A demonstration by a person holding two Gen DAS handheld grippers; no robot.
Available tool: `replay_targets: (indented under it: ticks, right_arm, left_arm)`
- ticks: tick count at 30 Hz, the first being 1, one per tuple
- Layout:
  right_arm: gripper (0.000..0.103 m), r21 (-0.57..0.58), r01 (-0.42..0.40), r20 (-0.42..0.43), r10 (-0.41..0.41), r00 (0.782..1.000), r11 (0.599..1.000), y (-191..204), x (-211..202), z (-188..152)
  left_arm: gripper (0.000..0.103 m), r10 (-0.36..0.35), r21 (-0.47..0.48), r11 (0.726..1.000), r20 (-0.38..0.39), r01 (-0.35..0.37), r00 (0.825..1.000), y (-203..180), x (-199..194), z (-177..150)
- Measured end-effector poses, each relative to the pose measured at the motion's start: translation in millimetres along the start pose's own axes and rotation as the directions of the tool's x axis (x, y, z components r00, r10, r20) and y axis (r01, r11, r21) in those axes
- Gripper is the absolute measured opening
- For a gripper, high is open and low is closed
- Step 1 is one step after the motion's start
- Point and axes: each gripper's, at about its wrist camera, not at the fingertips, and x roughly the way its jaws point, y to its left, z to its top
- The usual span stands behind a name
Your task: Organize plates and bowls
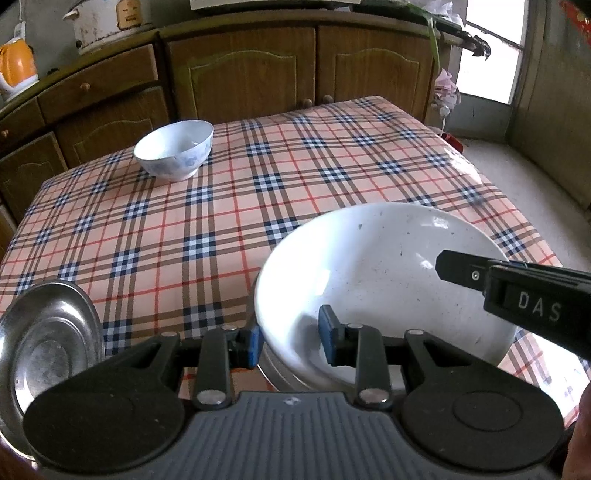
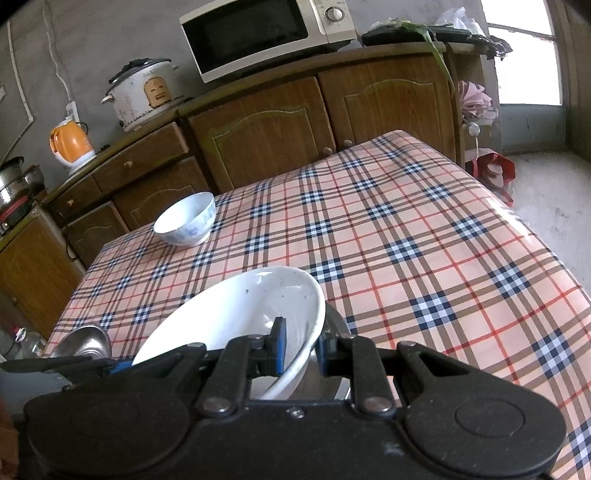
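Note:
A large white bowl sits on a metal dish at the near edge of the plaid table. My left gripper straddles its near-left rim, one blue pad inside and one outside, with a gap on each side. My right gripper straddles the bowl's right rim the same way; it also shows in the left wrist view. A small white bowl with blue flowers stands at the far left. A steel plate lies near left.
Wooden cabinets stand behind the table with a microwave, a rice cooker and an orange kettle on top. The table's right edge drops to a concrete floor.

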Motion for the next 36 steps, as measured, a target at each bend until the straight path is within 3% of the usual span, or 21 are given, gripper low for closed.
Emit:
replay_targets:
  ticks: [36]
  right_arm:
    - [0.022,0.03,0.006,-0.034,-0.005,0.999,1.0,-8.2,15.0,-5.1]
  left_arm:
    - [0.032,0.0,0.024,1.0,-0.022,0.001,1.0,-3.4,16.2,-0.4]
